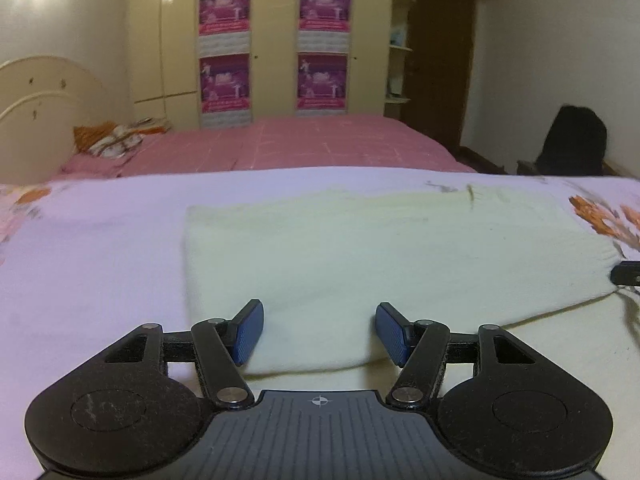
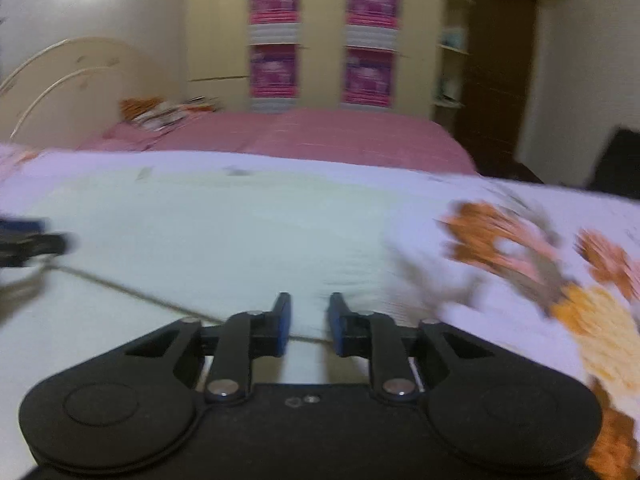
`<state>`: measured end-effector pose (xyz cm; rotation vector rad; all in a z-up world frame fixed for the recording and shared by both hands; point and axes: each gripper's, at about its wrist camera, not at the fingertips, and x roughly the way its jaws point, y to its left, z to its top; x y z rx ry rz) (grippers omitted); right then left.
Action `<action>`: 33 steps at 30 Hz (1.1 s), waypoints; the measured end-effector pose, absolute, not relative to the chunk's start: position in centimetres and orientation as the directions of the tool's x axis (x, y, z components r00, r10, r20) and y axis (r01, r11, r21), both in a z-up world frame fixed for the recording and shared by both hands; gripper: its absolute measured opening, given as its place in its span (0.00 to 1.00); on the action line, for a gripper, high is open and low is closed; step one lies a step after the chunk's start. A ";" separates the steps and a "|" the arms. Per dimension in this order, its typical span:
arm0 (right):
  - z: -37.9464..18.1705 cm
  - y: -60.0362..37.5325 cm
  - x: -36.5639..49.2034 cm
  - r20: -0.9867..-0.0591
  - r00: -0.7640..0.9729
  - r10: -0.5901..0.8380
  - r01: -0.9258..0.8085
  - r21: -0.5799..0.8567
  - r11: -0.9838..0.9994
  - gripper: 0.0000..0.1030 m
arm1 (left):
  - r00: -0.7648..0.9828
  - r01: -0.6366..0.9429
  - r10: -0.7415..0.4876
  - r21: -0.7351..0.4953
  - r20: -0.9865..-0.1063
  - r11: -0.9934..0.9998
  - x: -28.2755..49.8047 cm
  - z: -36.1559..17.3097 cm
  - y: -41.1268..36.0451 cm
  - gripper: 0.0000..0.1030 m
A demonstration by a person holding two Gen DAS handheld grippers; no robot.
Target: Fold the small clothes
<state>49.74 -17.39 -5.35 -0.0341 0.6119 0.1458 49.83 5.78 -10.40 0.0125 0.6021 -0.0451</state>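
A cream folded garment [image 1: 360, 264] lies flat on the lilac floral sheet [image 1: 92, 248]. The left tool [image 1: 319, 332] is released, straddling its near edge. The right tool [image 2: 309, 322], nearly clenched with nothing between its pads, sits at the garment's near right edge.

Pink bed [image 1: 320, 144]; wardrobe [image 1: 276, 40] (four posters); dark door [image 1: 440, 56]

Cream garment [image 1: 360, 256] on lilac sheet [image 1: 92, 248] with orange flowers [image 2: 500, 236]; pink checked bedspread [image 1: 312, 144]; blue gripper pads [image 1: 248, 332].
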 end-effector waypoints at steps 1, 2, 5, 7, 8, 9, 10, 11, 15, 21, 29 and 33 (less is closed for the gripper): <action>-5.3 -18.3 49.8 -0.579 0.806 0.123 -0.135 0.023 0.991 0.19 | 0.821 0.048 -0.028 0.019 -0.570 0.999 49.8 -10.4 5.7 0.60; -5.4 -18.6 49.8 -0.585 0.803 0.115 -0.131 0.015 0.991 0.24 | 0.821 0.052 -0.016 0.046 -0.571 0.998 49.8 -10.4 5.3 0.60; -5.8 -19.0 50.4 -0.604 0.785 0.136 -0.136 0.047 0.990 0.28 | 0.818 0.033 0.001 0.049 -0.575 0.998 49.8 -10.1 4.8 0.60; -5.5 -19.3 50.1 -0.612 0.776 0.152 -0.123 0.090 0.988 0.28 | 0.818 0.023 -0.008 0.020 -0.576 1.000 48.8 -9.4 4.7 0.60; -5.1 -19.6 49.4 -0.608 0.778 0.160 -0.118 0.108 0.987 0.28 | 0.819 0.017 -0.001 0.022 -0.574 1.000 47.9 -9.1 4.7 0.60; -4.5 -20.1 48.5 -0.596 0.785 0.171 -0.116 0.130 0.985 0.28 | 0.816 0.012 0.006 0.028 -0.578 1.000 46.6 -9.0 4.8 0.60; -4.3 -20.8 47.9 -0.588 0.787 0.185 -0.119 0.149 0.982 0.28 | 0.808 0.009 0.010 0.030 -0.589 1.000 45.4 -9.1 5.0 0.60; -4.3 -21.3 47.3 -0.588 0.783 0.201 -0.123 0.170 0.978 0.28 | 0.797 0.005 0.016 0.032 -0.604 0.999 44.4 -9.2 5.2 0.60; -4.7 -23.6 43.6 -0.615 0.740 0.273 -0.139 0.257 0.956 0.30 | 0.764 -0.006 0.006 0.003 -0.645 1.000 37.8 -9.5 5.6 0.60; -5.8 -25.9 36.3 -0.656 0.645 0.392 -0.175 0.372 0.912 0.31 | 0.701 -0.037 -0.010 -0.051 -0.713 0.998 28.5 -10.0 6.1 0.67; -6.1 -27.3 26.6 -0.682 0.553 0.479 -0.112 0.508 0.854 0.32 | 0.667 -0.063 -0.156 -0.264 -0.728 0.962 21.2 -10.3 8.7 0.79; -6.6 -28.0 22.9 -0.671 0.533 0.515 -0.031 0.593 0.805 0.32 | 0.663 -0.097 -0.250 -0.412 -0.706 0.906 18.5 -10.6 10.7 0.72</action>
